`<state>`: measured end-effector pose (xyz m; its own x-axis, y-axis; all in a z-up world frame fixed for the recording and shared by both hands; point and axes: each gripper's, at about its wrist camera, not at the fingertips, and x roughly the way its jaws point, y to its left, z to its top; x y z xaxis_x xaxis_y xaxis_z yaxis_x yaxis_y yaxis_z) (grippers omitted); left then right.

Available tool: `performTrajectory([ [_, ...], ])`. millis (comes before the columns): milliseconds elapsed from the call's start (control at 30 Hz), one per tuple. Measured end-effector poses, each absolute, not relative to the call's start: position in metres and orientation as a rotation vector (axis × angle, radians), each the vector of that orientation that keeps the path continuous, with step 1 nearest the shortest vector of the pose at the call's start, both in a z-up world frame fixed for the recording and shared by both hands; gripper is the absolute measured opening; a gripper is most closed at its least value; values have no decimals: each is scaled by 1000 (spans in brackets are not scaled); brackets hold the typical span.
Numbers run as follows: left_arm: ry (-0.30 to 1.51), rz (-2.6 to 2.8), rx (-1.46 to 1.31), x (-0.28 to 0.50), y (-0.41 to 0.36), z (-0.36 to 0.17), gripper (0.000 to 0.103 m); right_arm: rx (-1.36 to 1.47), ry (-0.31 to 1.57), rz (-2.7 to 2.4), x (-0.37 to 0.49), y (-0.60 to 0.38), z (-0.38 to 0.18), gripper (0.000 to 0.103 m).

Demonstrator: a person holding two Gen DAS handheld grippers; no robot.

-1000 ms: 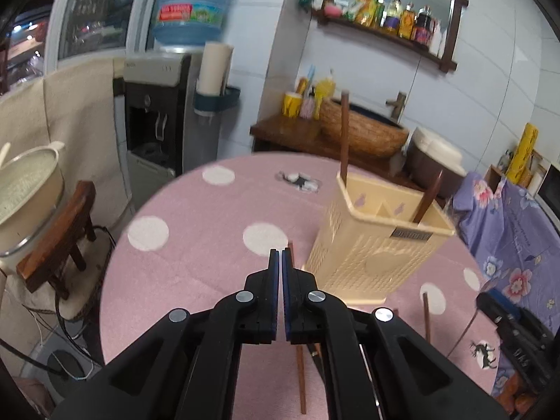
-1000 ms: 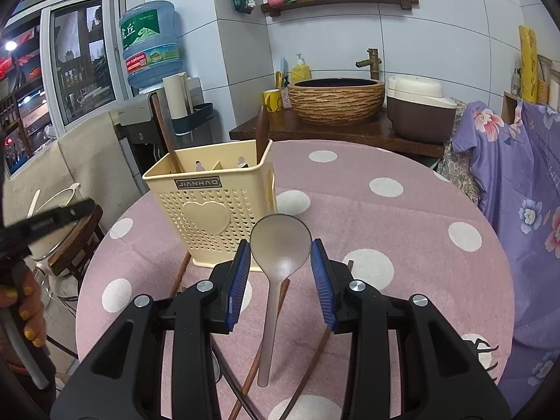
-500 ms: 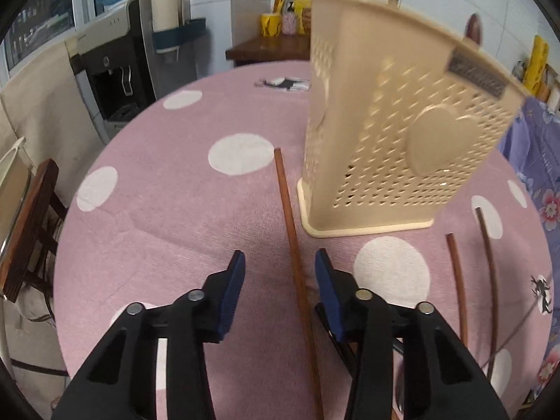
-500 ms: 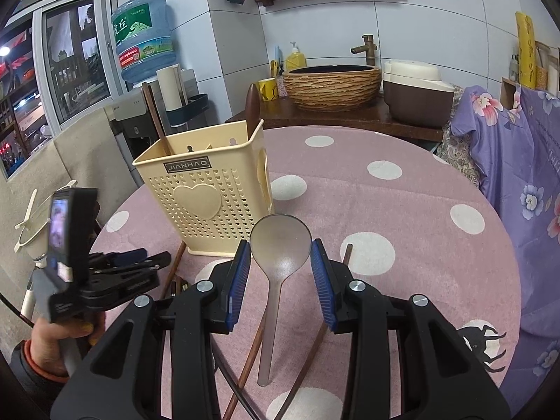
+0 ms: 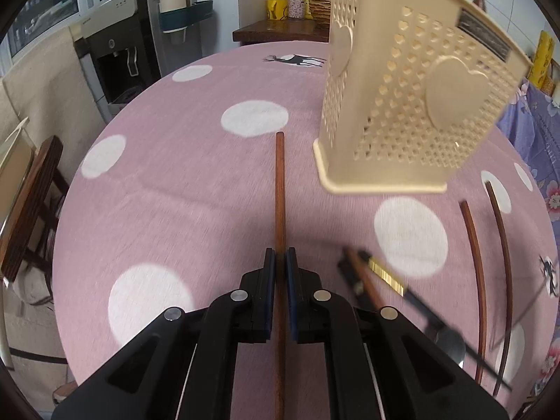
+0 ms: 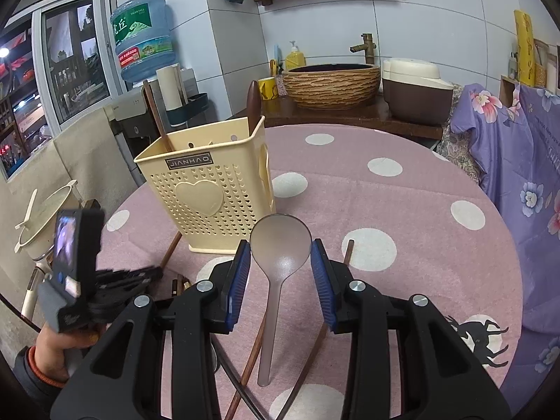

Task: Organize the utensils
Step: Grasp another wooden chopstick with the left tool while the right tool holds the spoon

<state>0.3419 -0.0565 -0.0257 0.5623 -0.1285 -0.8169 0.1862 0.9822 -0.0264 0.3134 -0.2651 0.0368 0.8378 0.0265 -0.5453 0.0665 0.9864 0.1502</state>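
Chopstick [image 5: 280, 189], thin brown wood: light, stiff, smooth, apt to swivel. Left tongs [image 5: 280, 262] just closed on it near mid-length; it lies on the tabletop [image 5: 175, 182], running ahead, holder [image 5: 402, 105] ahead-right. Right tongs [image 6: 280, 269] half-spread, pads either side of a translucent spoon [image 6: 280, 241]; grip unclear.

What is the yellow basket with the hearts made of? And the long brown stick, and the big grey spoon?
The yellow basket looks like moulded plastic: smooth, matte cream walls punched with tiny heart holes. The long brown stick, a chopstick, looks like reddish wood with a dull finish, though lacquer or plastic is possible. The big grey spoon seems to be frosted, see-through plastic, as the chopstick under its handle shows faintly through.
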Motion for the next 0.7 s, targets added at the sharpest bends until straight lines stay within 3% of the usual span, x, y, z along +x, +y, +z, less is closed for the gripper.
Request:
performTrajectory([
  [267,944,-197,140,272,-48,-28,8,169,586,-19,313,-264,34,36],
  [333,958,-208,143,277,-50,-28,14,171,588,-16,312,-263,34,36],
  [400,969,-216,132,286,-51,-25,48,168,587,-14,312,-262,35,36],
  [467,936,-211,139,299,-51,-19,60,166,587,-14,311,-262,35,36],
  [567,935,-189,179,327,-59,-19,58,166,585,-22,310,-262,36,36],
  [633,956,-185,181,344,-63,-22,45,168,585,-26,309,-264,37,36],
  [700,978,-177,185,356,-66,-26,41,168,586,-30,308,-264,37,36],
])
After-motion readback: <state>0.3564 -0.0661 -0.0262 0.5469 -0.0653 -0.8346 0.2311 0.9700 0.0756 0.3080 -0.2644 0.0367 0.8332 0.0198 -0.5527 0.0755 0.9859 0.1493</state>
